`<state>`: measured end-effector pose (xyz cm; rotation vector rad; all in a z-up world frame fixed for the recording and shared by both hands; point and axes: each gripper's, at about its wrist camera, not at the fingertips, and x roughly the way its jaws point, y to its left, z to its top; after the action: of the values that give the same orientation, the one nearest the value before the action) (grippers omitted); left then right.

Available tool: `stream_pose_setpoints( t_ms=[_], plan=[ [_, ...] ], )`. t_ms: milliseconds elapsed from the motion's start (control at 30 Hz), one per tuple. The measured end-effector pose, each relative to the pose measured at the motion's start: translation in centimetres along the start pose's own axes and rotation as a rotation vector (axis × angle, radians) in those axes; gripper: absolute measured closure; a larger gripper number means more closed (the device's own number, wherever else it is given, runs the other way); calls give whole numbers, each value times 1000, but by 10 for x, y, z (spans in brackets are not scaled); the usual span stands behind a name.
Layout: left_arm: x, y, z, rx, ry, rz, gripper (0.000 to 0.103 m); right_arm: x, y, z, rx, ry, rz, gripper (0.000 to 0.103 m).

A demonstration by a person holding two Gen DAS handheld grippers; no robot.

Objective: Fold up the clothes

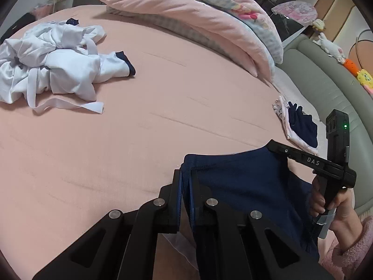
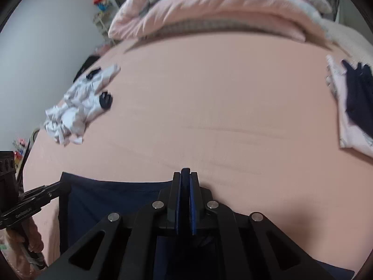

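Pink bedsheet [image 1: 139,116] carried a dark navy cloth garment [image 1: 244,186], stretched flat at lower frame, both corners pinched by closed left gripper [image 1: 185,177] and right gripper [image 2: 185,175]; crumpled white clothes [image 1: 53,70] upper left.

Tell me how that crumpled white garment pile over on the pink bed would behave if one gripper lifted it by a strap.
The white garment pile is bunched in soft folds, so it would probably hang limp and unravel. Its loose straps trail on the pink bed, so they would likely dangle or snag. It looks thin, so probably light.

Wrist views — downward (shared bed [image 1: 139,121])
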<state>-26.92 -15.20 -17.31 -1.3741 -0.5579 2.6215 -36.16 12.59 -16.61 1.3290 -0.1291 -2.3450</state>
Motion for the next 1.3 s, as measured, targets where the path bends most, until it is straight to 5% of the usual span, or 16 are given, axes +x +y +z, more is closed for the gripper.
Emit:
stream_pose_setpoints(
  t_ms=[67, 167, 333, 400, 500, 600, 700, 767, 833, 900, 933, 1067, 1300],
  plan=[
    [17, 7, -6, -23, 77, 36, 97, 8, -3, -1, 12, 25, -22, 98],
    [18, 7, -4, -37, 77, 38, 97, 24, -9, 2, 41, 80, -20, 96],
    [-12, -5, 5, 12, -66, 141, 94, 1, -6, 13, 84, 50, 5, 73],
    [-18, -15, 6, 57, -87, 100, 93, -18, 0, 13, 84, -3, 1, 71],
    [-7, -27, 2, 107, -13, 38, 93, -29, 25, 4, 31, 29, -6, 70],
    [20, -33, -10, 157, 110, 109, 94, -16, 46, -10, -57, 131, -6, 70],
    [21, -33, -9, 151, 87, 136, 93, 16, 55, -26, -132, 218, -82, 70],
    [12, -32, -4, 129, 58, 134, 93, 16, 55, -21, -123, 161, -82, 70],
    [8, -37, -5, 141, 96, 104, 83, 13, 58, -10, -105, 164, -94, 70],
    [3, -54, -13, 196, 121, 65, 48, -7, 70, -8, -121, 138, -88, 70],
    [0, -64, -18, 223, 120, 53, 44, -15, 74, -11, -125, 135, -85, 70],
    [0, -101, -36, 269, 171, -32, 43, -47, 81, -50, -80, 185, -85, 70],
    [3, -124, -75, 437, 294, 153, 44, -116, 61, -140, -55, 197, -208, 70]
  ],
)
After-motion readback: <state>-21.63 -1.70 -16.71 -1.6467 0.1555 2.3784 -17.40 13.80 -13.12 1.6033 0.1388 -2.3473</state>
